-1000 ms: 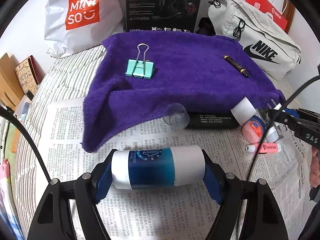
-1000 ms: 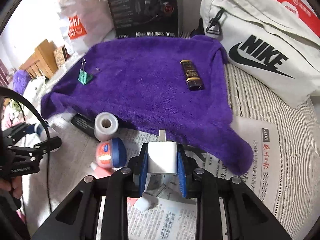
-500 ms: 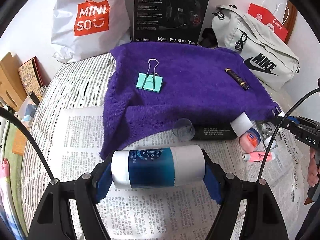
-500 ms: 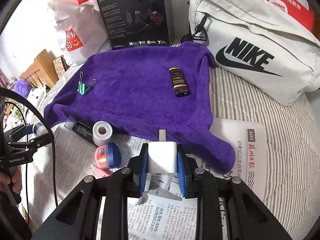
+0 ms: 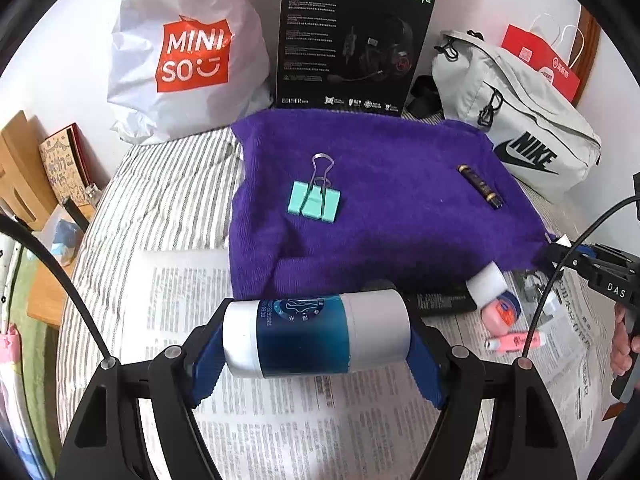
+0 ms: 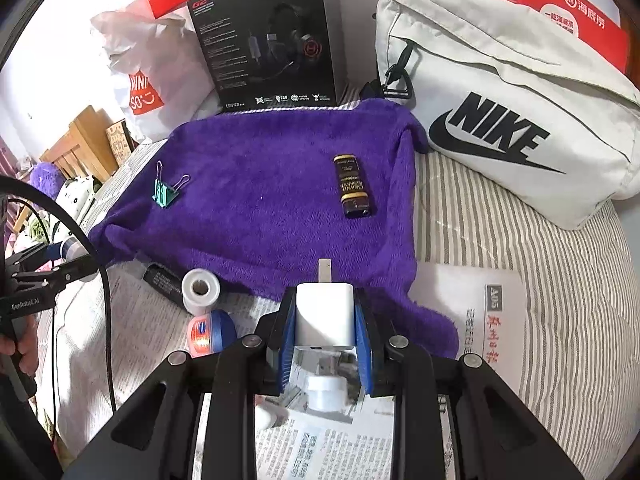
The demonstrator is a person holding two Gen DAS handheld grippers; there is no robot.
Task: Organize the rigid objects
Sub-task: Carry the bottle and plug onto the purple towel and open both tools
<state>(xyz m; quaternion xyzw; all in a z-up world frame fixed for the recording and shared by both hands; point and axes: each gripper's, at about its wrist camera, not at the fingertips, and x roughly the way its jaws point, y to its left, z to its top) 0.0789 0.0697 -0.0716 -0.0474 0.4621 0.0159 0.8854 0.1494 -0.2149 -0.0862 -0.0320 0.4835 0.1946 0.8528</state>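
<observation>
My left gripper is shut on a blue and white bottle, held crosswise above the newspaper. My right gripper is shut on a white plug adapter, prong forward, near the purple towel's front edge. On the towel lie a teal binder clip and a dark brown and gold lighter. On the newspaper near the towel lie a white tape roll, a pink and blue jar, a black tube and a pink stick.
At the back stand a white Miniso bag, a black headset box, a grey Nike bag and a red bag. A striped bed sheet surrounds the newspaper. Wooden furniture stands at the left.
Both grippers have pulled back and up from the towel with their objects still held; the towel and back items look smaller and farther. The clear cap by the black tube is now hidden behind the bottle.
</observation>
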